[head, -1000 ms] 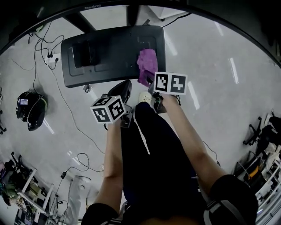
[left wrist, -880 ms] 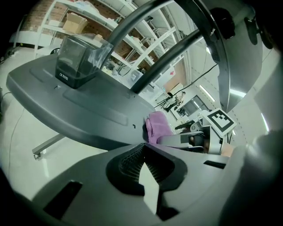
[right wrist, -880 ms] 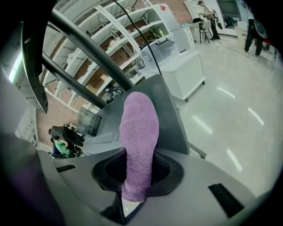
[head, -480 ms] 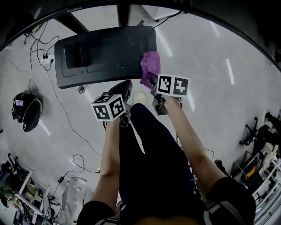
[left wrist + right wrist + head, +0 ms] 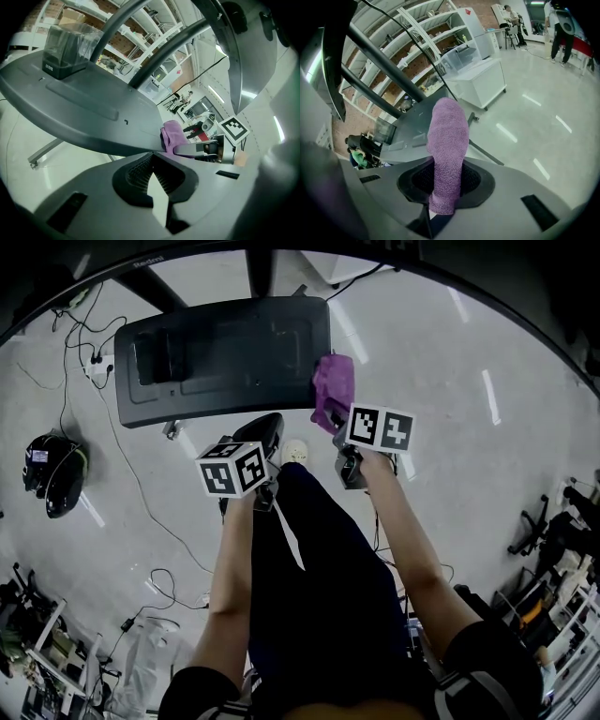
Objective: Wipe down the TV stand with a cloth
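The TV stand's dark grey base lies on the pale floor at the top of the head view. A purple cloth hangs at the base's right edge, and my right gripper is shut on it. In the right gripper view the cloth stands up from between the jaws of the right gripper, with the base just behind it. My left gripper hovers near the base's front edge, shut on nothing. The left gripper view shows its jaws under the base's rim, with the cloth to the right.
A black box sits on the base's far left, beside two slanted poles. On the floor are a black helmet, a power strip with trailing cables, and a white round socket. Shelves and chairs line the edges.
The right gripper has carried the cloth to the right, from on top of the base to its right edge. The left gripper has hardly moved.
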A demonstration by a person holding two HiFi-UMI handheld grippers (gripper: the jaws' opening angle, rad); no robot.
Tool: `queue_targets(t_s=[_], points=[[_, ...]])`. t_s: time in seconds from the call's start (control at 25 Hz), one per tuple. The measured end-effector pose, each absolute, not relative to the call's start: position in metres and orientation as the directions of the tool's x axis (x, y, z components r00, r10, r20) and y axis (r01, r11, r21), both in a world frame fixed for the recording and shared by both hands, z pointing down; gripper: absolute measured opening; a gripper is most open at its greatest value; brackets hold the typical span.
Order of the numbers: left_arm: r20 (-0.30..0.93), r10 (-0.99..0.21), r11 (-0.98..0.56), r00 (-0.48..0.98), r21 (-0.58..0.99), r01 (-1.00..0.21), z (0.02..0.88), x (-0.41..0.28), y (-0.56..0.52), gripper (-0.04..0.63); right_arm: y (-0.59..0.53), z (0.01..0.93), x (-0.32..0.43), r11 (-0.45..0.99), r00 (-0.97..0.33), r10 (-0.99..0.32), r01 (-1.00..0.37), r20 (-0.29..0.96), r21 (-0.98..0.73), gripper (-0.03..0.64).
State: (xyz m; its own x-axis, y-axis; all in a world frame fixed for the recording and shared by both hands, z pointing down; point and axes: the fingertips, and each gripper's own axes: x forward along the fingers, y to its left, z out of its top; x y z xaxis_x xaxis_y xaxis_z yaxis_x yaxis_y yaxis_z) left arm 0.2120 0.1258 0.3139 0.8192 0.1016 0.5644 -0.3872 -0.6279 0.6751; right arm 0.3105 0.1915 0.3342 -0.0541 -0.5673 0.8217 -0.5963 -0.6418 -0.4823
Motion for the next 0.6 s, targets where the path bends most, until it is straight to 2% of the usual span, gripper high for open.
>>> queue_targets(t_s=[0.4, 0.6], points=[[0.579, 0.103, -0.615, 0.809, 0.676, -0.406, 0.327, 0.210, 0.139, 0.006, 0.215, 0.335, 0.329, -0.647, -0.002, -0.568, -0.617, 0.823, -0.448, 0.089], [0.589, 0.119, -0.578, 0.800, 0.696, -0.426, 0.341, 0.191, 0.144, 0.008, 0.217, 0.329, 0.314, -0.560, -0.012, -0.629, -0.687, 0.777, -0.464, 0.089]])
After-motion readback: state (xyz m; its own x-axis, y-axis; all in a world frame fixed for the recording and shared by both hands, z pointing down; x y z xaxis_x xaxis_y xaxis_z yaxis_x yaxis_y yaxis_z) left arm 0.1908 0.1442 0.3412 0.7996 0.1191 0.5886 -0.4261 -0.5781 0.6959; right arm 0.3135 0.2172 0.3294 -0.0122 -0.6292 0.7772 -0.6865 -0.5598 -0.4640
